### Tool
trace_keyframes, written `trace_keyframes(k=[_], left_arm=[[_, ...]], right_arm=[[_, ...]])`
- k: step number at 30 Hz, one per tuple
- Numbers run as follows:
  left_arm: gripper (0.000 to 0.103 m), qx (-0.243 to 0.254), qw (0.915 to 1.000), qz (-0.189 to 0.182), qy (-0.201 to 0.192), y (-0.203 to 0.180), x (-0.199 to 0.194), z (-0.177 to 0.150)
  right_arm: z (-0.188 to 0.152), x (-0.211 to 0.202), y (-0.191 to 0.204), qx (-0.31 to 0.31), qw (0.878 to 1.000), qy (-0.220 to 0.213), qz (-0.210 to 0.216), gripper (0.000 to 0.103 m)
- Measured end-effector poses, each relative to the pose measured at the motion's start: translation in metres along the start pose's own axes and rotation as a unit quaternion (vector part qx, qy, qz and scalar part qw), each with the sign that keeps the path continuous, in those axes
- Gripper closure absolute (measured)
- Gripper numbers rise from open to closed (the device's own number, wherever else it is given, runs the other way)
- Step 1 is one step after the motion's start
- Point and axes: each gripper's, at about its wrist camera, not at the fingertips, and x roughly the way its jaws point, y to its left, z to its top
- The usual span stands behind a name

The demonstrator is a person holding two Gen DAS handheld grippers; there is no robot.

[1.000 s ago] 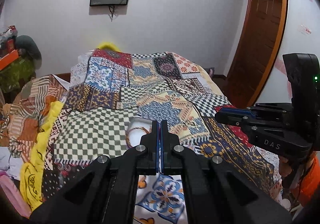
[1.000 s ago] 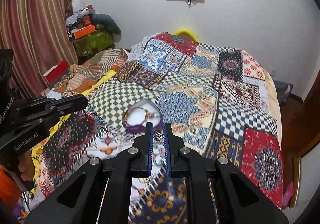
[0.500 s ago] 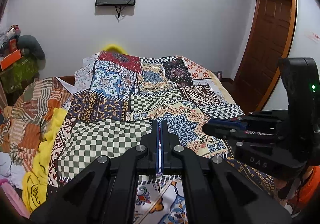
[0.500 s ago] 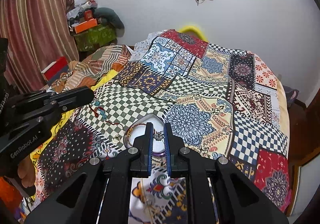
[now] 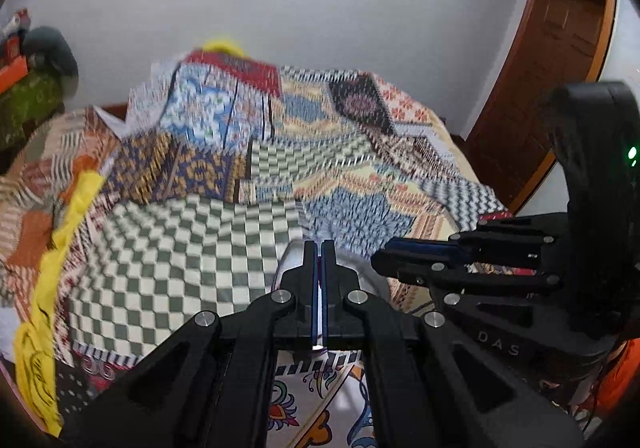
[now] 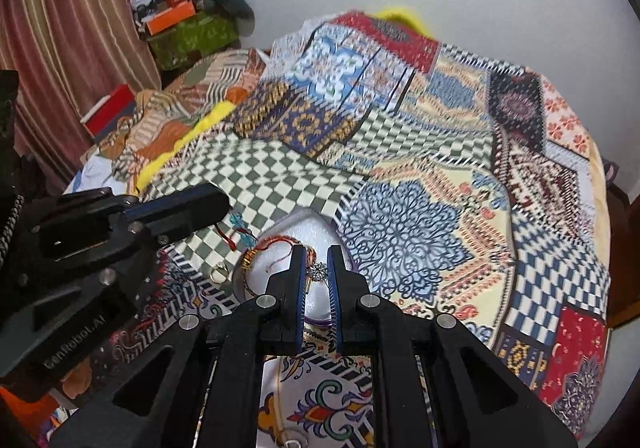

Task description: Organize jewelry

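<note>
My right gripper (image 6: 318, 260) is shut on a small sparkly silver ring (image 6: 318, 271) and holds it just above a white heart-shaped jewelry tray (image 6: 304, 226) on the patchwork bedspread. A red thread bracelet (image 6: 276, 244) lies in the tray. A gold ring (image 6: 219, 271) and a red-and-teal thread bracelet (image 6: 236, 232) lie on the bedspread left of the tray. My left gripper (image 5: 319, 252) is shut and empty, over the tray's edge (image 5: 290, 254); it also shows at the left of the right wrist view (image 6: 176, 208).
The patchwork bedspread (image 6: 420, 168) covers the bed. Piled clothes and a yellow cloth (image 5: 44, 288) lie along its left side. A wooden door (image 5: 560, 68) stands at the right. Boxes (image 6: 172, 14) sit by the striped curtain.
Both grippers have dropped lower and moved in over the heart tray. The right gripper still holds the ring, now nearer the tray. The left view is blurred from motion.
</note>
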Motion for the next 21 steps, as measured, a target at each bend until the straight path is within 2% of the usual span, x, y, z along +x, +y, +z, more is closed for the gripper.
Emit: trace_keyframes(k=[4, 8, 15, 21], left_arm=[[0.103, -0.010, 0.9994, -0.011, 0.032, 0.005, 0.021, -0.014], [0.103, 0.003, 0.9989, -0.007, 0.047, 0.003, 0.032, -0.024], [0.103, 0.008, 0.9986, -0.005, 0.052, 0.003, 0.038, -0.027], [0.103, 0.019, 0.9985, 0.001, 0.051, 0.002, 0.031, -0.027]], right_arm=[[0.000, 0.018, -0.004, 0.009, 0.999, 0.028, 0.016, 0.094], [-0.003, 0.029, -0.007, 0.012, 0.998, 0.048, 0.024, 0.094], [-0.004, 0.042, -0.011, 0.019, 0.997, 0.067, 0.036, 0.094], [-0.006, 0.045, -0.006, 0.007, 0.997, 0.073, 0.027, 0.094]])
